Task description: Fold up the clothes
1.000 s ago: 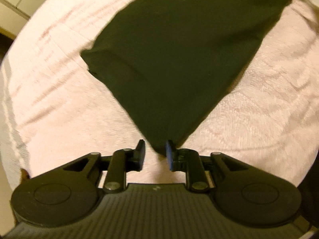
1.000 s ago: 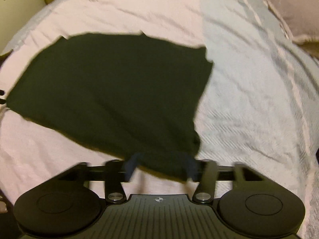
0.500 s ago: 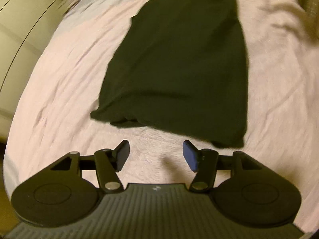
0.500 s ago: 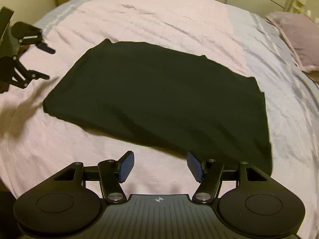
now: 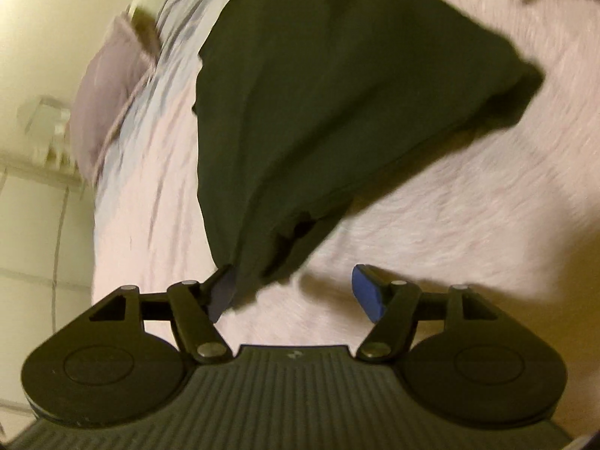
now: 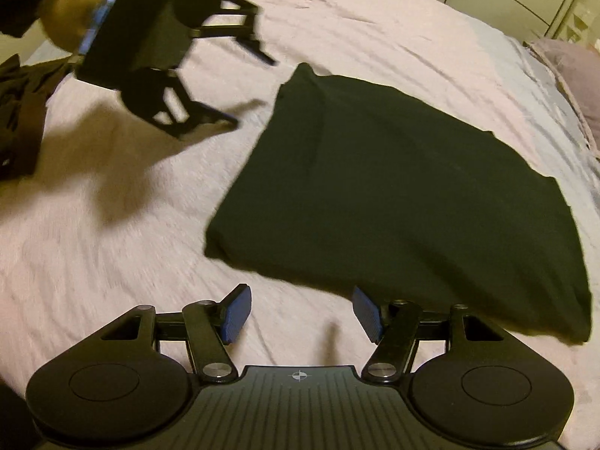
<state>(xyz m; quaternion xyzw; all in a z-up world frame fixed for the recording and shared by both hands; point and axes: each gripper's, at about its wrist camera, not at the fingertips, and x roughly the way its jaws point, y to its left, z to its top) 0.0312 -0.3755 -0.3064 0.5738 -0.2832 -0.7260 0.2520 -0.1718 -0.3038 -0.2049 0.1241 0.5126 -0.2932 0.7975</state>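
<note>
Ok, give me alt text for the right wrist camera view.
A folded dark garment lies on a pale pink bedspread. The right tongs hover open at its near edge, and the left tongs, also open, hang above the bed at upper left.

A dark folded garment (image 6: 408,202) lies flat on a pale pink bedspread (image 6: 112,247), filling the centre toward three o'clock. At six o'clock the right gripper (image 6: 300,315) hovers with blue pads spread apart, holding nothing. At ten o'clock the left gripper (image 6: 243,86), blurred, is spread wide above the bedspread. A pillow (image 6: 573,71) sits at two o'clock.
</note>
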